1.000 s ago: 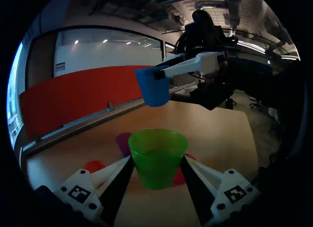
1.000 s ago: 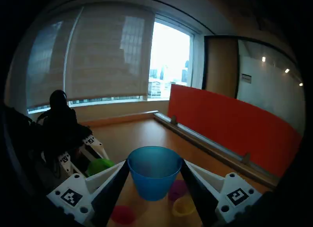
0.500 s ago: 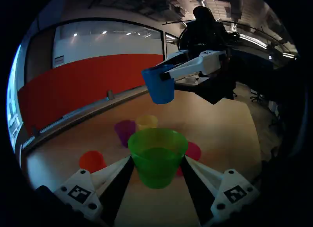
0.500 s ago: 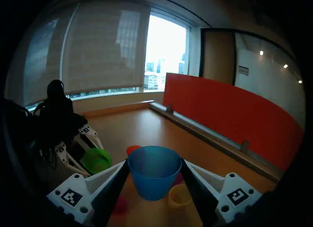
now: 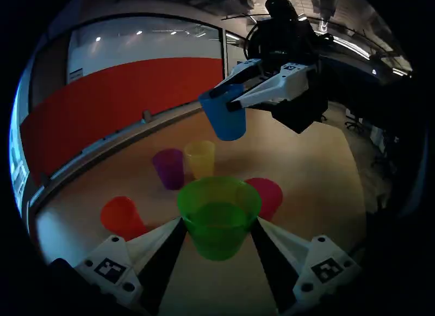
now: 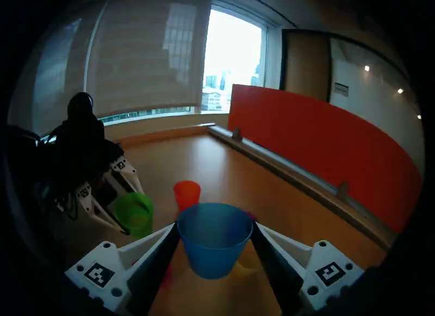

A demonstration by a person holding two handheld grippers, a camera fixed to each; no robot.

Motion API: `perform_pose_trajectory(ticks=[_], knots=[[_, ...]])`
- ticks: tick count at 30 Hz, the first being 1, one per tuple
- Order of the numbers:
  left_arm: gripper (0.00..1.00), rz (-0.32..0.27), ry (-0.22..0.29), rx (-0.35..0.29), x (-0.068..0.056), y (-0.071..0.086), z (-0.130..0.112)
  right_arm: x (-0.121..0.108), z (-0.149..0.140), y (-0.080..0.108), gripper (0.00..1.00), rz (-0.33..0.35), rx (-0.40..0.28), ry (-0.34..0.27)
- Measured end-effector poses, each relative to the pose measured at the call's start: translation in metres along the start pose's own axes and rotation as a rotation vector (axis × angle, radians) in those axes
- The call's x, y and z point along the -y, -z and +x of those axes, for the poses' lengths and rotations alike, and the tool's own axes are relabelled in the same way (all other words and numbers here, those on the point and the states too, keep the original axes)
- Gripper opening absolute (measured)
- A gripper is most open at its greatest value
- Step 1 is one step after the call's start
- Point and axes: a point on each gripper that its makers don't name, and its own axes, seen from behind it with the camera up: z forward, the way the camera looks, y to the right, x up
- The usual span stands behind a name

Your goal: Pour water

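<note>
**Two cups held above the surface**

In the left gripper view, the left tongs (image 5: 218, 222) clench the green cup (image 5: 218, 245) at lower centre, with a darker level showing inside it. Behind it on the surface (image 5: 310, 169) stand the orange cup (image 5: 122, 216), pink cup (image 5: 266, 193), purple cup (image 5: 169, 167) and yellow cup (image 5: 200, 157). At upper centre the right tongs (image 5: 219, 100) grasp the blue cup (image 5: 225, 123), which is tilted. The right gripper view looks over the blue cup's rim; what is inside is unclear, and it hides most of the yellow cup. Half a second ago the orange cup barely cleared that rim; now most of it shows.
</note>
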Motion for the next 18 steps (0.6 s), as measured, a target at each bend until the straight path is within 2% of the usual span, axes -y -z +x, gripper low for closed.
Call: perform_pose_trajectory(ticks=[9,18], knots=[[0.81,0.002,-0.010,0.071,0.004,-0.007,-0.016,0.001,-0.023,-0.007,0.94,0.022,0.046,-0.010],[0.81,-0.017,-0.019,0.113,0.004,-0.012,-0.022,0.000,-0.043,-0.015,0.94,0.041,0.087,-0.019]])
